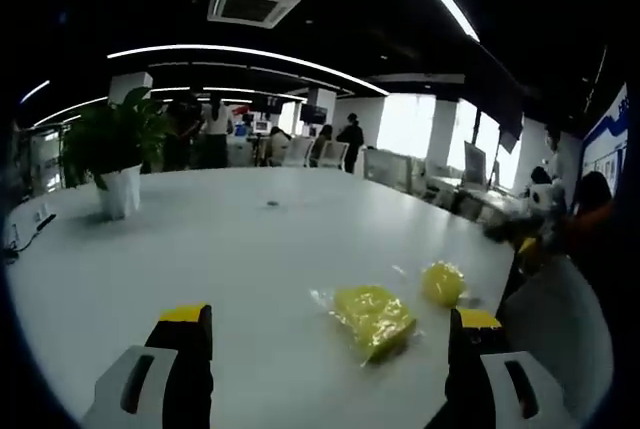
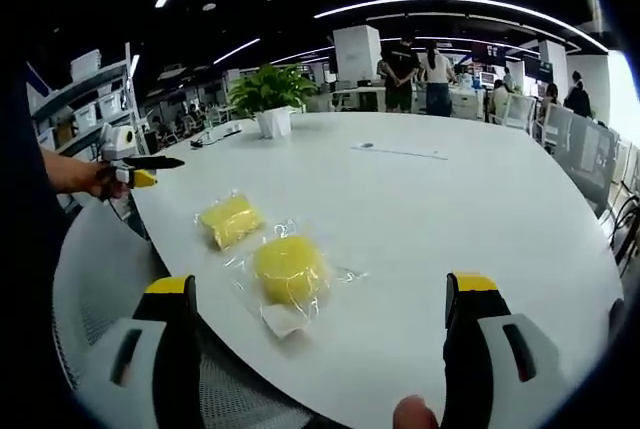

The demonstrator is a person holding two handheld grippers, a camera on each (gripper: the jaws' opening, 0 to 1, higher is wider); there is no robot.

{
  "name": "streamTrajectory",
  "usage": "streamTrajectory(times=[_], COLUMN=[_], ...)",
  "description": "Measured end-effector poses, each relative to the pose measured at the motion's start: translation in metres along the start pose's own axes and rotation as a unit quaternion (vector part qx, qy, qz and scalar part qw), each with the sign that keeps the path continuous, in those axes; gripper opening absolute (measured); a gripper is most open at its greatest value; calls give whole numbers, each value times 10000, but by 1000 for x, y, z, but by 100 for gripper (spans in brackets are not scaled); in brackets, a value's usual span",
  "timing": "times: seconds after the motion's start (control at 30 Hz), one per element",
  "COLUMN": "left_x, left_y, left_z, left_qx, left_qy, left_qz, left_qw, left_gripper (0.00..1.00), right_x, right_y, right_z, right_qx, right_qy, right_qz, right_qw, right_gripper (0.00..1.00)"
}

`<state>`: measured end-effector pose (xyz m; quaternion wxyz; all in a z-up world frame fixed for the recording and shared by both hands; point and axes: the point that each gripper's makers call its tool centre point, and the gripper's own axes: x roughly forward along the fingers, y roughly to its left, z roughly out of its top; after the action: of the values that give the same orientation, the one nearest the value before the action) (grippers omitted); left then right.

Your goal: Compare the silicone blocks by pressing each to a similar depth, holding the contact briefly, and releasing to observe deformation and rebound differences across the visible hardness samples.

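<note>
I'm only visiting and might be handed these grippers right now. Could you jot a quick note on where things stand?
Left gripper: jaws open, holding nothing, above the white table.
Right gripper: jaws open, holding nothing, near the table edge.
Things: two yellow silicone blocks in clear wrap lie apart on the table, a round block and a squarer block.
Done: neither block is being pressed now.
Left: press each to similar depth, hold, release, compare.

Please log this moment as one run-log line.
left tongs: open, off table | right tongs: open, off table | round block, square block: bagged, untouched
</note>
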<state>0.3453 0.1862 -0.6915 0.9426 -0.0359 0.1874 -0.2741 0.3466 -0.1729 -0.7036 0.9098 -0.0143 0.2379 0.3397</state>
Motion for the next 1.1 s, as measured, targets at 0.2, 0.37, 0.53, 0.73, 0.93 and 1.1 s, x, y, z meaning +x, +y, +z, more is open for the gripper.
streamTrajectory(times=[0.2,0.37,0.53,0.73,0.93,1.1], left_x=[0,0,0,-2,-3,-4], left_y=[-2,-6,-13,-9,-9,-8], left_z=[-6,-9,-15,-12,-7,-15], left_qx=[-74,-108,-96,-164,49,-83], left_qy=[61,67,150,86,-27,79], left_qz=[-1,0,-29,77,100,117], left_qw=[10000,9999,9998,9998,9999,9999], left_gripper=[100,100,100,100,100,100], right_x=[0,0,1,2,3,4], right_y=[-5,-3,-3,-1,1,3], right_z=[2,2,2,3,2,1], right_qx=[159,93,28,-18,-31,-7], right_qy=[-19,13,10,14,12,-9], right_qz=[-79,-62,-47,-2,-6,2], right_qw=[9998,9999,10000,10000,10000,10000], right_gripper=[97,97,97,97,97,97])
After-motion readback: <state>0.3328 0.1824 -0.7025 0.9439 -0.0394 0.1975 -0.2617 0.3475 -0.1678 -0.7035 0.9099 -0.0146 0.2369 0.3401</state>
